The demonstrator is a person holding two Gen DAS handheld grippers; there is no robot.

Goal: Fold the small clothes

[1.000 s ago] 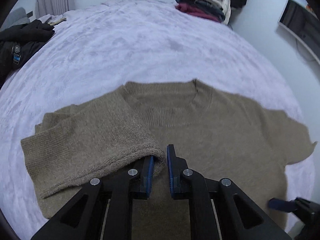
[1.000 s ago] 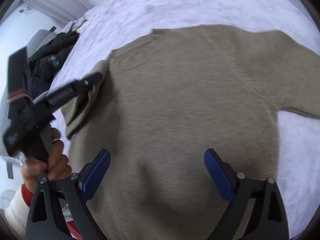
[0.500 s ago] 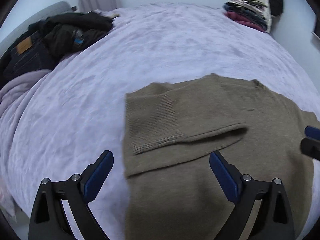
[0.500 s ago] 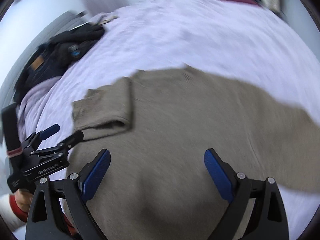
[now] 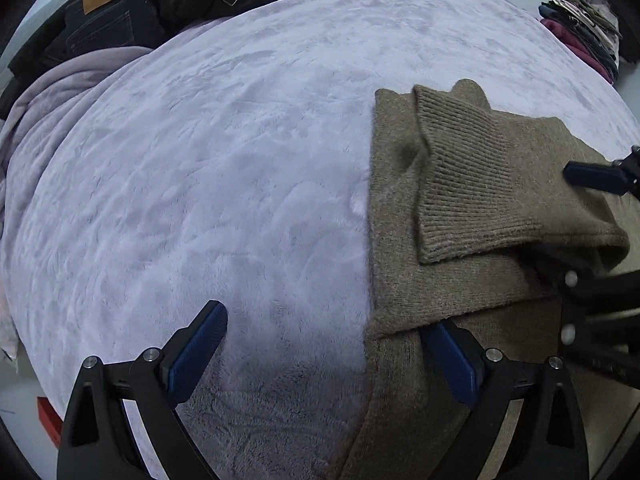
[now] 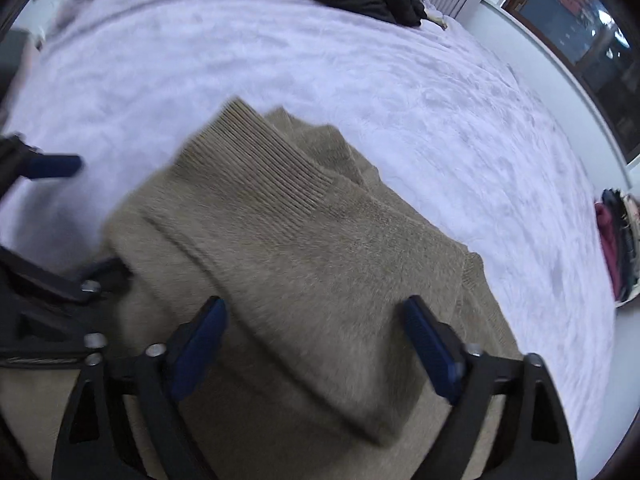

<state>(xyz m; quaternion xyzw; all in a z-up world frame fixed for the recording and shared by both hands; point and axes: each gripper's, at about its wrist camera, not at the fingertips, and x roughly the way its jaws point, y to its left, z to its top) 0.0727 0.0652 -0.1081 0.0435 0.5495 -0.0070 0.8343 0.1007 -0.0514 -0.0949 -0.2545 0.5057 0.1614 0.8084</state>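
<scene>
A brown knitted sweater [image 5: 404,280] lies flat on the lilac bedspread [image 5: 220,160], one sleeve [image 5: 468,184] folded over its body with the ribbed cuff on top. My left gripper [image 5: 324,354] is open and empty at the sweater's left edge; its right finger [image 5: 452,360] sits just under the fabric edge, its left finger over bare bedspread. My right gripper [image 6: 316,354] is open and empty, low over the folded sleeve [image 6: 280,216]. The right gripper also shows at the right edge of the left wrist view [image 5: 596,176].
Dark jeans and black clothes [image 5: 168,4] are piled at the far left of the bed. A stack of folded clothes [image 5: 584,28] lies at the far right edge, also in the right wrist view [image 6: 616,236]. A window [image 6: 580,20] is beyond the bed.
My left gripper let go of the sleeve, opened, and swung left to the sweater's side edge. My right gripper moved left over the folded sleeve, still open.
</scene>
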